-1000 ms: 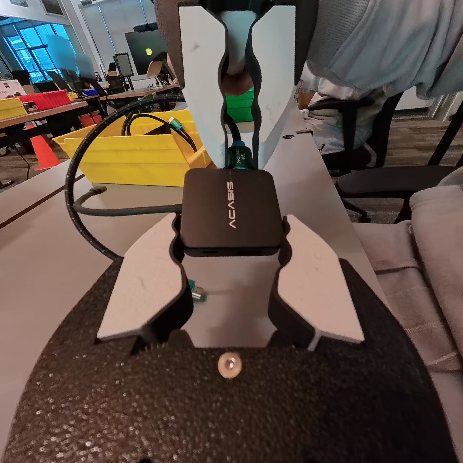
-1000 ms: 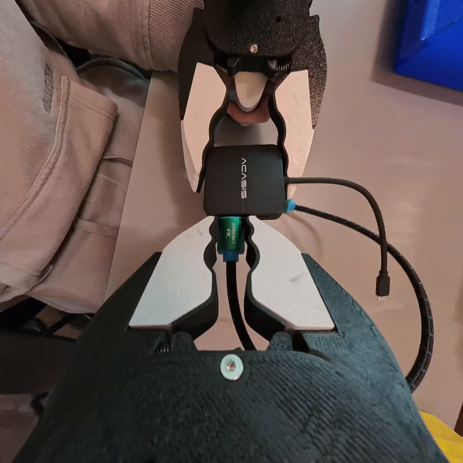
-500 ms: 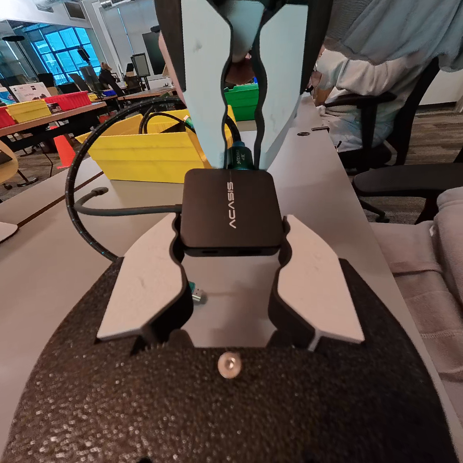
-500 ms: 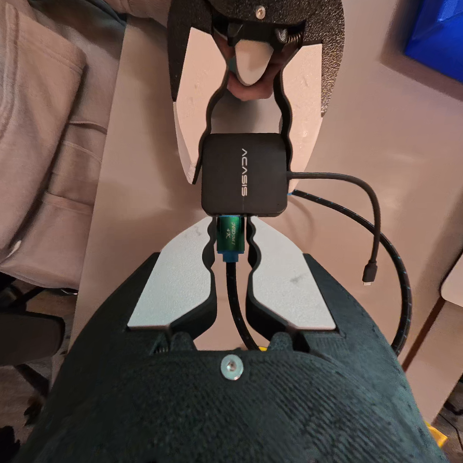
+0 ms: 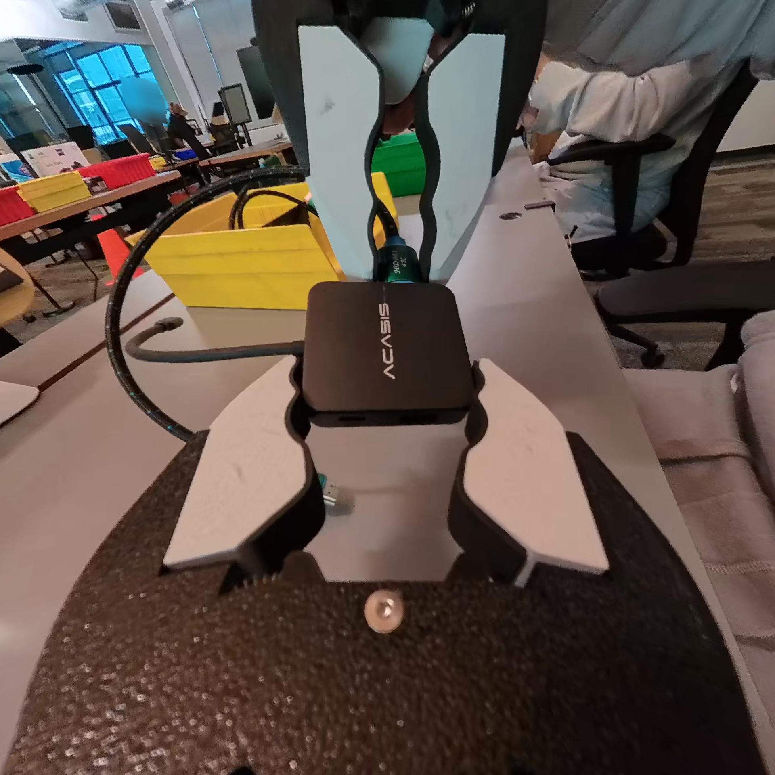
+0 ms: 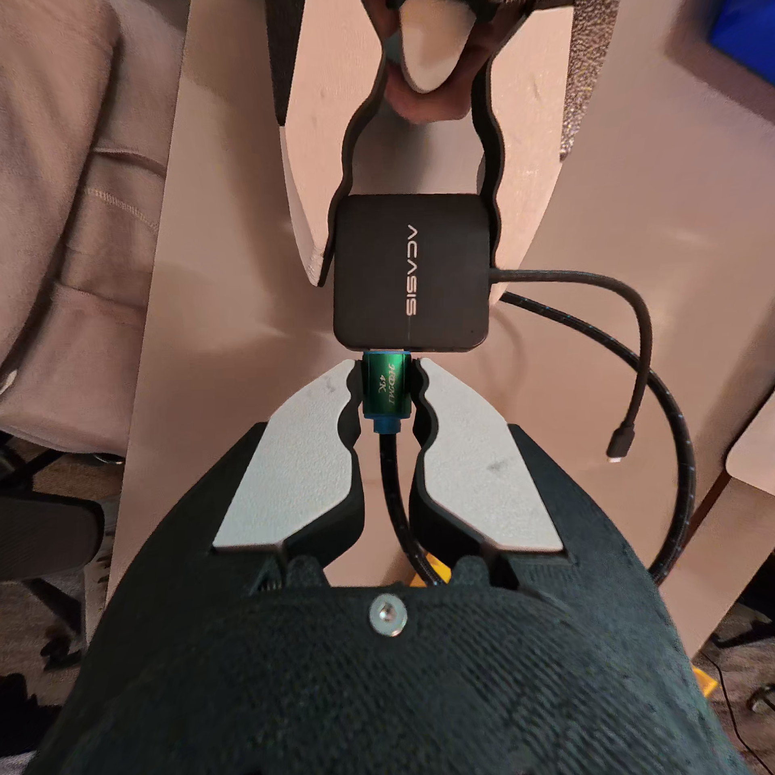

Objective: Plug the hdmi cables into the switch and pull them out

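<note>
The switch (image 5: 383, 352) sits above the table (image 5: 524, 293), clamped at its sides by your left gripper (image 5: 386, 402). Your right gripper (image 6: 386, 379) pinches the green HDMI plug (image 6: 386, 388) at the switch's far edge, with a second plug (image 5: 335, 499) loose below.

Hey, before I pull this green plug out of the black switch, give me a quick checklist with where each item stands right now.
1. Left hand-held gripper clamps the switch by its sides: ok.
2. Right hand-held gripper closed on the green plug: ok.
3. Plug seated in the switch port: ok, its front meets the switch edge.
4. Pull path in line with the plug: ok, the two grippers face each other straight on.
5. Braided cable free of snags: cannot tell, it loops off the table edge.
6. Second plug lying under the left gripper, clear of the pull: ok.
</note>
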`<act>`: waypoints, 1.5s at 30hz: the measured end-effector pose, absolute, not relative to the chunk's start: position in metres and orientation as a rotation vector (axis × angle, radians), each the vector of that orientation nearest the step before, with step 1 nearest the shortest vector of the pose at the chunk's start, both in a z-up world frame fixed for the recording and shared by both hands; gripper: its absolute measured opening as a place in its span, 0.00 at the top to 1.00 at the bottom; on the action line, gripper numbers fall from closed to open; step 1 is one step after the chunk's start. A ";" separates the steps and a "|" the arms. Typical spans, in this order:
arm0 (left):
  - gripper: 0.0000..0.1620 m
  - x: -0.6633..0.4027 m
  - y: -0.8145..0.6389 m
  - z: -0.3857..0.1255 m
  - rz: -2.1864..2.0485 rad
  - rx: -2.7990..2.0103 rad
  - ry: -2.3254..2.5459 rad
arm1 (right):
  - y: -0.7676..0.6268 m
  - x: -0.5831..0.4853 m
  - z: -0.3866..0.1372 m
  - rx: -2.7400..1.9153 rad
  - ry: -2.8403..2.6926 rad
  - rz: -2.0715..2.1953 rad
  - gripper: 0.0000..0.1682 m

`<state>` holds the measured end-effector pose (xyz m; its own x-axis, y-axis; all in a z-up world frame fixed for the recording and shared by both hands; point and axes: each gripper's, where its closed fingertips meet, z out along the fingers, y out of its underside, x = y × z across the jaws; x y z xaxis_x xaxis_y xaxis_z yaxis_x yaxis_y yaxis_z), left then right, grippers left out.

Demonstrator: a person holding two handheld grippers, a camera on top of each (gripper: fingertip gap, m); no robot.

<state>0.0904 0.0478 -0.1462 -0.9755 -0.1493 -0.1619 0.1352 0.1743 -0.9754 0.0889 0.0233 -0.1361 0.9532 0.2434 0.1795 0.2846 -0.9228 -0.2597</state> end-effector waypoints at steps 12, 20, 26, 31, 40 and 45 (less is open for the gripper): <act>0.56 0.092 0.046 -0.141 -1.865 -0.022 2.198 | 0.018 0.092 -0.138 -2.865 -0.373 -0.247 0.86; 0.55 0.086 0.046 -0.137 -1.889 0.014 2.198 | 0.019 0.084 -0.133 -2.843 -0.381 -0.179 0.87; 0.55 0.083 0.052 -0.126 -1.973 0.044 2.144 | 0.034 0.077 -0.116 -2.625 -0.246 -0.085 0.86; 0.55 0.081 0.053 -0.123 -2.020 0.044 2.126 | 0.036 0.075 -0.112 -2.595 -0.232 -0.101 0.86; 0.55 0.078 0.055 -0.118 -2.042 0.071 2.099 | 0.040 0.071 -0.103 -2.500 -0.171 -0.043 0.88; 0.55 0.078 0.058 -0.112 -2.117 0.058 2.056 | 0.045 0.071 -0.093 -2.449 -0.208 -0.122 0.88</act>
<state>0.0779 0.0580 -0.1116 -0.9813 -0.1080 -0.1594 0.1625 -0.0201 -0.9865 0.0714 0.0453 -0.0931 0.9830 0.1180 0.1410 0.1805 -0.7643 -0.6191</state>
